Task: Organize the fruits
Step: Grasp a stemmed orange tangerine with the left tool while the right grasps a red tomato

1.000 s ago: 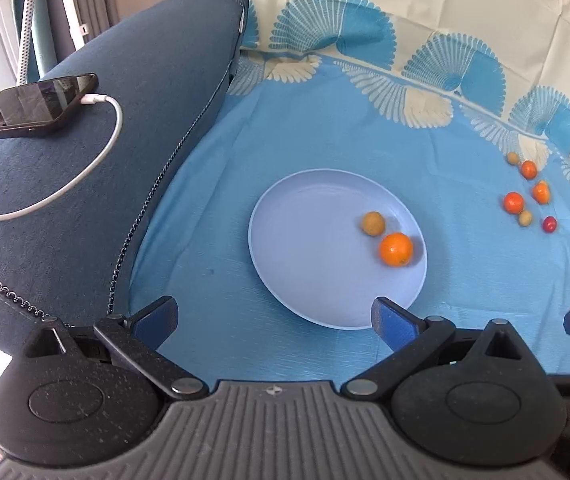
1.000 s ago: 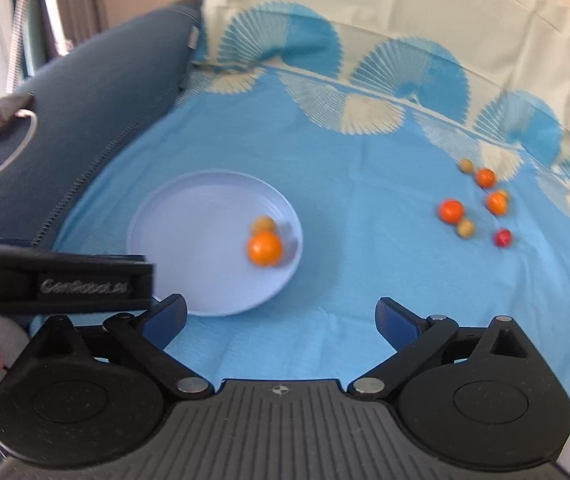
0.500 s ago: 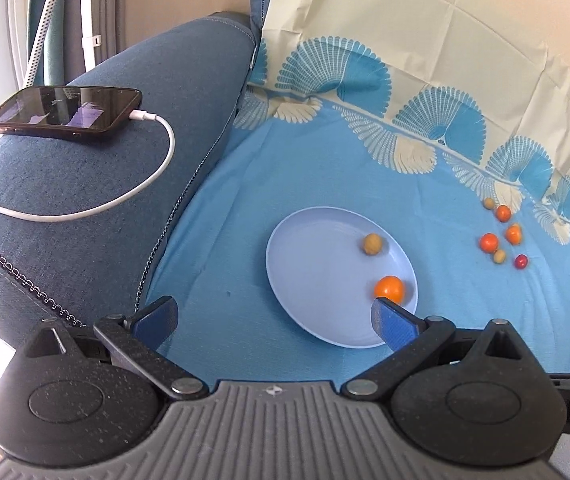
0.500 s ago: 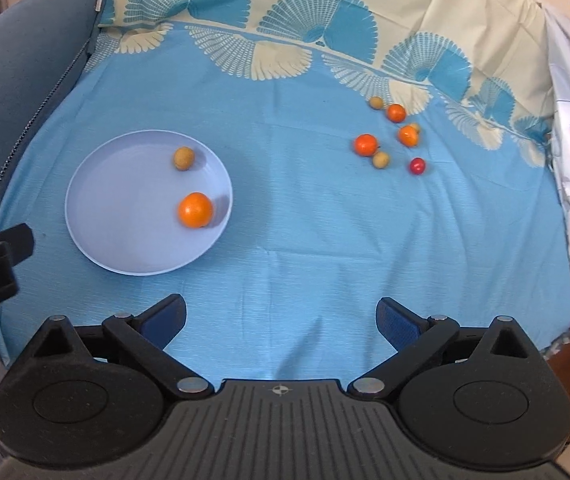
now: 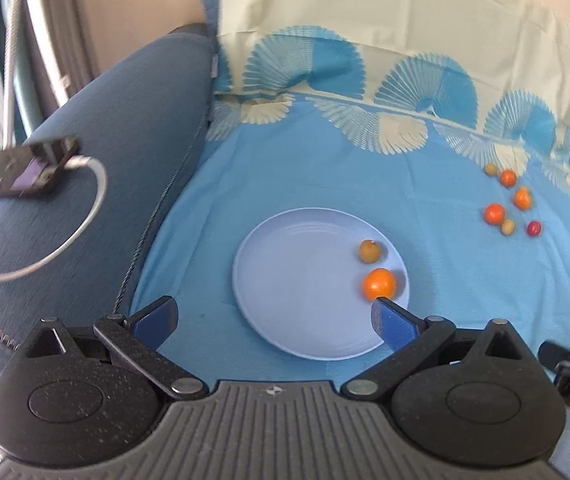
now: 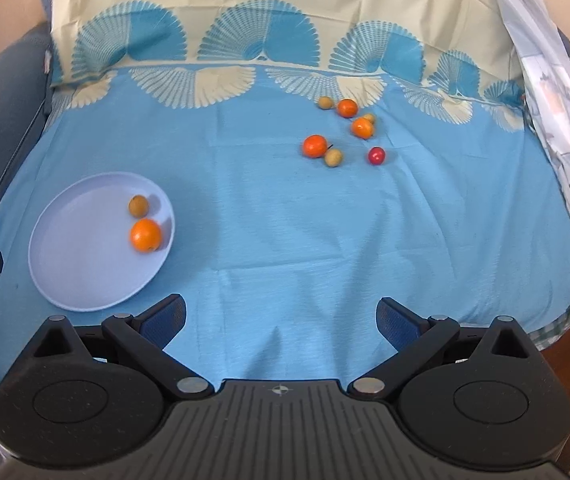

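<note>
Facing the loose fruits point(image 6: 345, 132) from the plate's point(image 6: 65, 280) right | right gripper point(image 6: 281, 316) nearer, jaws apart, empty, cluster ahead and slightly right | left gripper point(image 5: 273, 316) jaws apart over plate, beside orange point(image 5: 379, 284) | no long axis: round fruit.

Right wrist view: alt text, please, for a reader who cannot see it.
A pale blue plate on a blue patterned cloth holds an orange fruit and a small tan fruit. Seven more small fruits lie loose farther back. The open, empty right hand-held gripper fills the foreground.
</note>
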Tool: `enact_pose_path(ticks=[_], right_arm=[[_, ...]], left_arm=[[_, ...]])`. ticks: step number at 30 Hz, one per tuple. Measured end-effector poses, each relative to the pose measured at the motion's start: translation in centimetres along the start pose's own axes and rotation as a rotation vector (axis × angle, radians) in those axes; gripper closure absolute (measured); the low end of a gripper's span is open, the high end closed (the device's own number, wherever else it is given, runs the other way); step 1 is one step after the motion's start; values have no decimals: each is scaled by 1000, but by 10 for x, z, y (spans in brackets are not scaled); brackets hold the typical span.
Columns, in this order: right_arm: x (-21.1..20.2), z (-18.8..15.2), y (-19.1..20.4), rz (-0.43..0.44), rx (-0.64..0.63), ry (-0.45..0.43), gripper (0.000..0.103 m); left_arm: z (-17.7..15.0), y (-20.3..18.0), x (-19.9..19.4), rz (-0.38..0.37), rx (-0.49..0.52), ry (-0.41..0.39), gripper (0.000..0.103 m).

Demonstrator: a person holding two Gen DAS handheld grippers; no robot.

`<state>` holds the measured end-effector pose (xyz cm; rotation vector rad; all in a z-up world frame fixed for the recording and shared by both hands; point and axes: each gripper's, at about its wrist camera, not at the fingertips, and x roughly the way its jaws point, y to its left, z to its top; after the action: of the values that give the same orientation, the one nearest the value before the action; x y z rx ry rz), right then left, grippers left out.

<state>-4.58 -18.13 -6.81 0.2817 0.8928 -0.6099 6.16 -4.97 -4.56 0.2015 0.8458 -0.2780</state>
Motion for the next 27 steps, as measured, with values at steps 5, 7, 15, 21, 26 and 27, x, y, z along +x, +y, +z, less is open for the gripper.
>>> enact_pose_path(ticks=[5,7,15,21,26,27], right_arm=[[31,10,-61,5,63,-83,1],[50,16,-85,-2,105,-107,1],[179,55,-169,-29,174,-162,1],[264,81,-188,46,113,-104,1],[298,95,-181,78,29,-107,1],[302,97,-182,77,29,-120,1]], left_arm=[[14,-81,10,-69,147,-60,0],[22,-118,22,-114,198,-91,0],[46,-250,134,-112,400,-171,0],[56,-287,212,-114,530,-150,0],[66,-303,246,-189,621,-125,1],[69,-305,249,-207,632,-128,1]])
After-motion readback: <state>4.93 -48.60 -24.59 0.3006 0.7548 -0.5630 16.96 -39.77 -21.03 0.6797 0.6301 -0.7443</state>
